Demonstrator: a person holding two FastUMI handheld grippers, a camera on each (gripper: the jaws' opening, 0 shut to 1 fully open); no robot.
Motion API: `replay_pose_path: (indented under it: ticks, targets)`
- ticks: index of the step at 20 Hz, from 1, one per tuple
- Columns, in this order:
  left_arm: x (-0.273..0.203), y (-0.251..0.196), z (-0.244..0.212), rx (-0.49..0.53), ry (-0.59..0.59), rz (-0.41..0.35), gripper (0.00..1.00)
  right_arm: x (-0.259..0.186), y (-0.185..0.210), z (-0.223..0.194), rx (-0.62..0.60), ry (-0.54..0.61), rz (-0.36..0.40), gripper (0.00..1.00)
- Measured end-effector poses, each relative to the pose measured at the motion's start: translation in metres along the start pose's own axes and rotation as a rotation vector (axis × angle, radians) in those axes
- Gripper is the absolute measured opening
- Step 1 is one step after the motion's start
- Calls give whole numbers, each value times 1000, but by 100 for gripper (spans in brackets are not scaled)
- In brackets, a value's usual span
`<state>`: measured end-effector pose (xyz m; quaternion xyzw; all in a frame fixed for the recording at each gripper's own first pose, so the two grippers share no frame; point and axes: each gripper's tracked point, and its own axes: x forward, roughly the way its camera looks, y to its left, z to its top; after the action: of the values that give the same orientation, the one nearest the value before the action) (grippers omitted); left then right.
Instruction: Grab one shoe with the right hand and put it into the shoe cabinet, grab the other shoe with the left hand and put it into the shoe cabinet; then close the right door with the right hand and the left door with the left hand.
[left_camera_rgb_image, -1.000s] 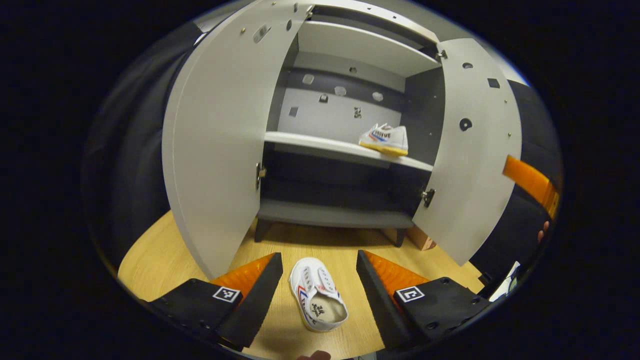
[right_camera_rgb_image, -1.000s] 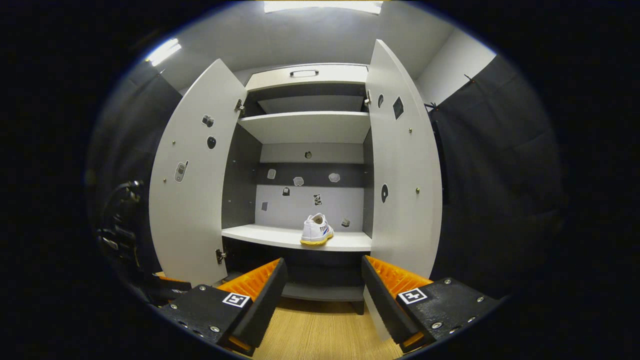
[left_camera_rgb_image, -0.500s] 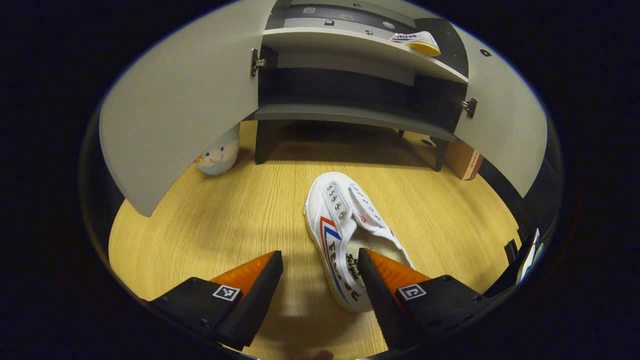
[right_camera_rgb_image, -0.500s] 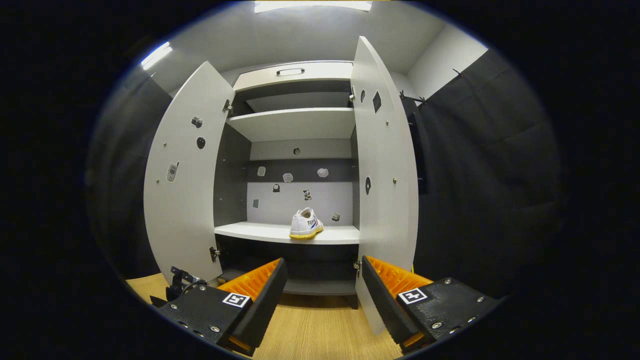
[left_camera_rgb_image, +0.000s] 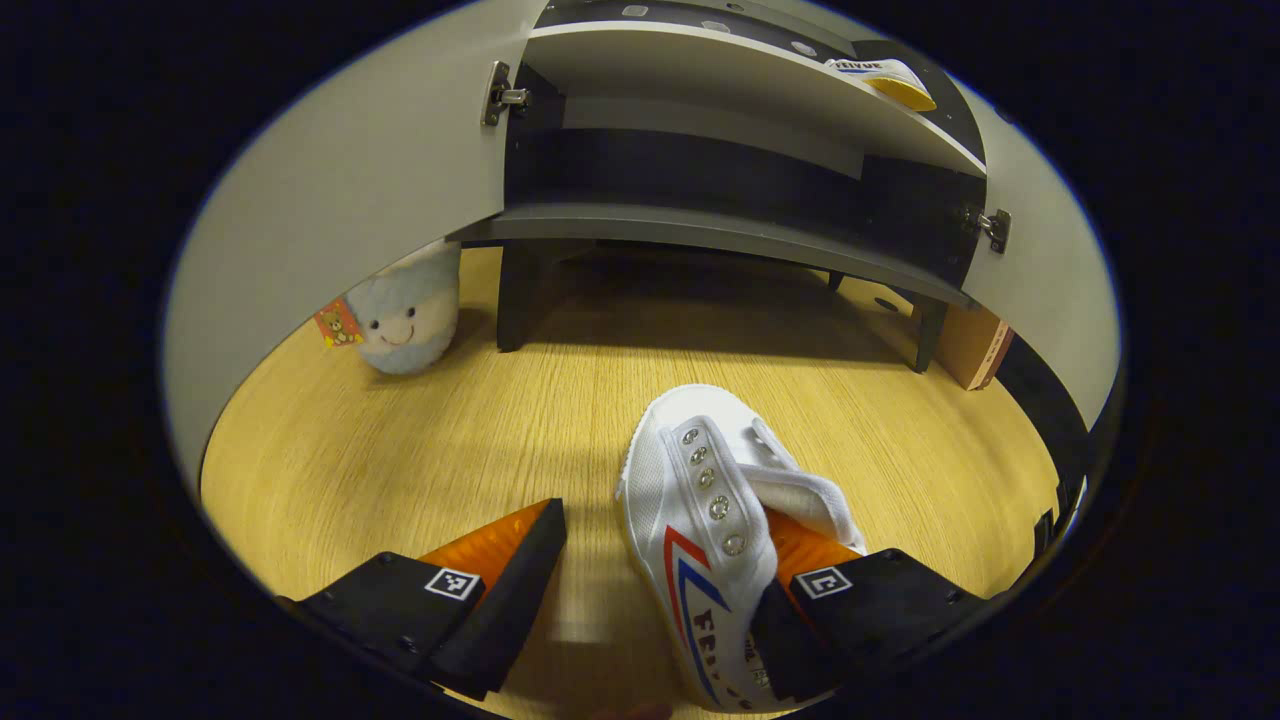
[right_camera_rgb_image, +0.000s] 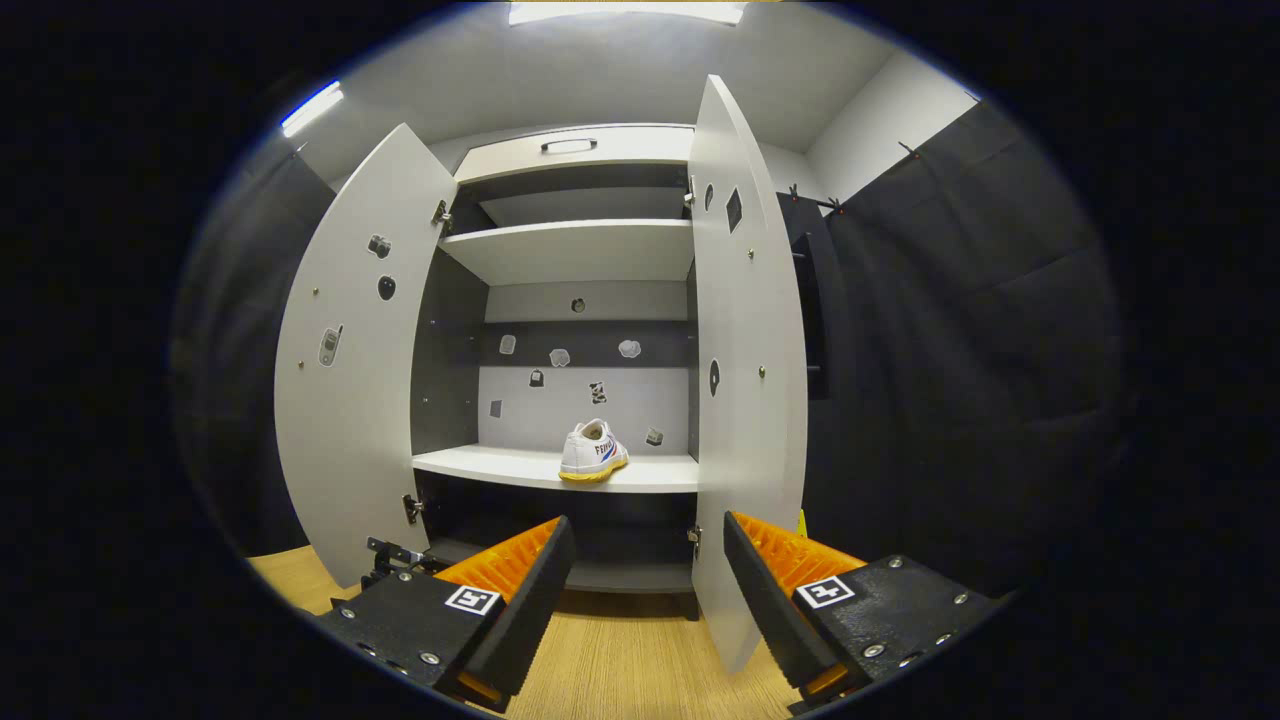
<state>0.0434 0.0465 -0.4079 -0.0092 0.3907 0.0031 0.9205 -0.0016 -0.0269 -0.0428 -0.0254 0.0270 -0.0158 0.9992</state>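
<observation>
Left gripper (left_camera_rgb_image: 655, 570) straddling side wall of white canvas sneaker (left_camera_rgb_image: 712, 520) lying on wooden floor (left_camera_rgb_image: 400, 450) before shoe cabinet (right_camera_rgb_image: 560, 400); jaws standing apart, one finger sitting inside opening, not yet pinching. Sneaker looking light, upper soft and collapsing; best hold probably heel-side collar. Right gripper (right_camera_rgb_image: 645, 590) hanging with jaws apart, gripping nothing. Second sneaker (right_camera_rgb_image: 593, 452) already sitting on middle shelf (right_camera_rgb_image: 480, 465).

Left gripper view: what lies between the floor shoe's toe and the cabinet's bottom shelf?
Bare wooden floor separates the floor shoe from the bottom shelf, as the left gripper view shows.
</observation>
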Motion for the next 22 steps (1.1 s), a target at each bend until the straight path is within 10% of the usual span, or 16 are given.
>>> replay_pose_path:
  ticks: [3, 6, 7, 15, 22]
  targets:
    - [-1, -6, 3, 5, -19, -17, 96, 1, 1, -2, -15, 8, 8, 92]
    - [-6, 6, 10, 54, -59, 61, 23, 5, 5, -2, -14, 9, 22, 92]
    - [-5, 5, 8, 49, -60, 63, 13, 5, 6, -2, -10, 8, 28, 92]
    - [-122, -11, 107, 26, -230, 120, 10, 5, 21, -9, 16, 7, 59, 92]
    - [-193, -44, 306, -20, -514, 78, 9, 7, 30, -12, 22, 10, 74, 92]
